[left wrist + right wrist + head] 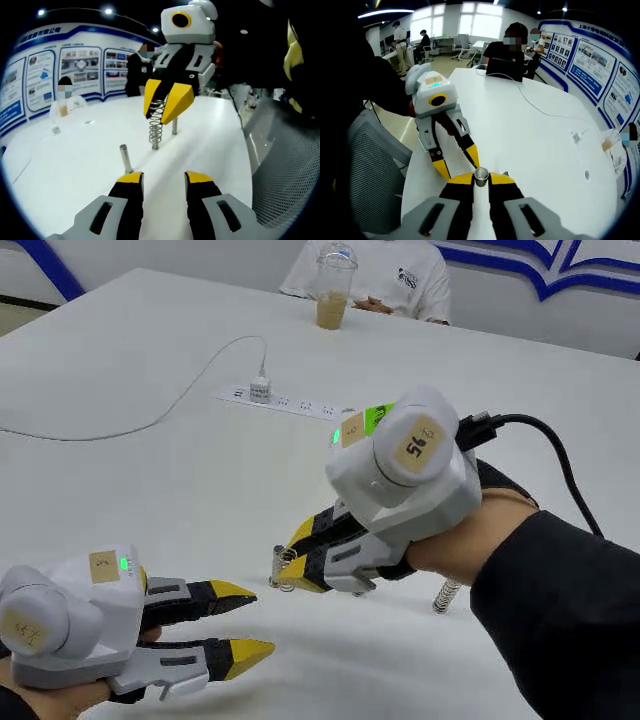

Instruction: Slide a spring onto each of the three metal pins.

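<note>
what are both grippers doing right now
left gripper: open, holding nothing
right gripper: shut on a spring

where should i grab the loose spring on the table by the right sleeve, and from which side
Pinch the spring across its coils near one end, coming from above: it seems to lie on the table, so its flanks are exposed, and the far end stays free for a pin.
</note>
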The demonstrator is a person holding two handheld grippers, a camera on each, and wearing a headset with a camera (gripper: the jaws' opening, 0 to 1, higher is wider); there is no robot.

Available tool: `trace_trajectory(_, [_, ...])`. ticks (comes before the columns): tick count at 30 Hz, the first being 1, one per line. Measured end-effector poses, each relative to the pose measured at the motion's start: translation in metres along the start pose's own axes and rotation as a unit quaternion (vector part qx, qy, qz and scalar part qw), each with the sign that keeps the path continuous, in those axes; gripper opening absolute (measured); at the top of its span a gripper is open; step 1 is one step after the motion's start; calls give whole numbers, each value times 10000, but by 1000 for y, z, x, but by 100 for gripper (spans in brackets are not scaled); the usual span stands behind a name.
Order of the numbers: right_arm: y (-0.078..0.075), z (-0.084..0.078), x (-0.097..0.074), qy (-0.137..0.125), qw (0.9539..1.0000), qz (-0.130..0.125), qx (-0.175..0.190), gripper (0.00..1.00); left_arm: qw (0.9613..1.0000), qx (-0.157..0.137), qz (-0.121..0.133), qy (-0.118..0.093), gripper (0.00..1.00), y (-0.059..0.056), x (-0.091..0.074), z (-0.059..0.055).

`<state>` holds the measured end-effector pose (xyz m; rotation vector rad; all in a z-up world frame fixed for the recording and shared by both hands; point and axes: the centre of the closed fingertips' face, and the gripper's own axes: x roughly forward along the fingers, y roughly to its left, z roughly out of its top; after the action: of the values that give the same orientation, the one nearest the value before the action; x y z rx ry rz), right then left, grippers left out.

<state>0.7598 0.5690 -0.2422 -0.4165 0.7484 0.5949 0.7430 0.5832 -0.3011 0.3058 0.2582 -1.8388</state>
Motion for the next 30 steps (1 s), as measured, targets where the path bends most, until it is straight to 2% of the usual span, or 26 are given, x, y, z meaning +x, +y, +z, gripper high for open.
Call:
trace_trajectory(4, [-14,1,1,-77,9997,-216,66,12,10000,-16,37,0,36,2,0,0])
trace_trajectory(9, [-26,1,3,-172,9990,-365,206,12,10000,-44,77,27,40,4,-1,-1])
trace_trajectory(22, [-44,-2,16,-317,9968,-421,596,12,9999,-80,85,33,42,3,0,-1])
trace_trajectory(30, [-46,-5,24,-310,9960,-407,731,12,9999,-104,96,28,42,4,-1,-2])
